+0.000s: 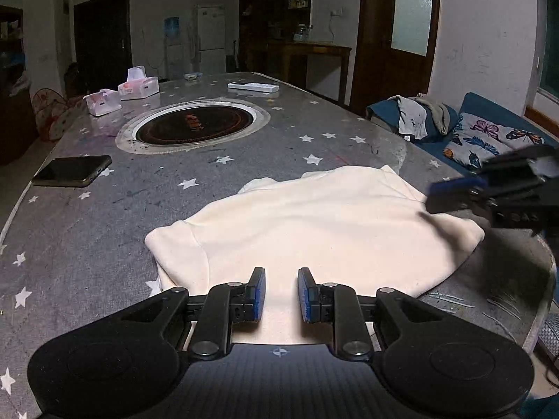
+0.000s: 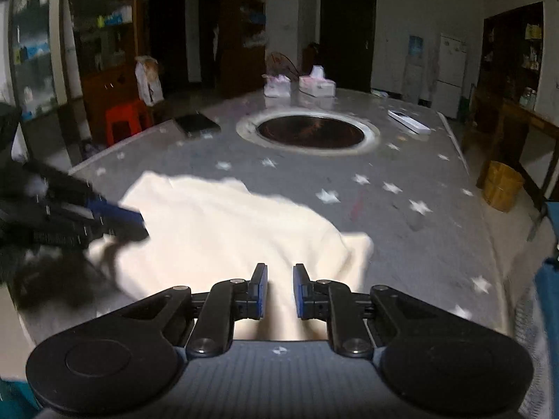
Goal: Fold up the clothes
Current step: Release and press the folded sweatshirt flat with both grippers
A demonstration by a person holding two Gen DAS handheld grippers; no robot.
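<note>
Cream garment (image 1: pixel 314 223), near edge hidden.

1. The cream garment (image 1: pixel 314 223) is soft matt cloth, faintly fleecy.
2. The bench (image 1: pixel 104 230) wears a grey star-printed cloth under a glossy clear film, scuffed.
3. The round cooktop (image 1: pixel 194 124) is glossy dark glass in a dull metal ring.
4. The phone (image 1: pixel 71 171) is glossy.
5. The left claw (image 1: pixel 281 295) is matt black plastic with ribbed blue pads (image 1: pixel 259 289).

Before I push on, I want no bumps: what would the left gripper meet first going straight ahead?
Probably the cream garment. The open left gripper points across it, low over the table. Height above the cloth is unclear.
</note>
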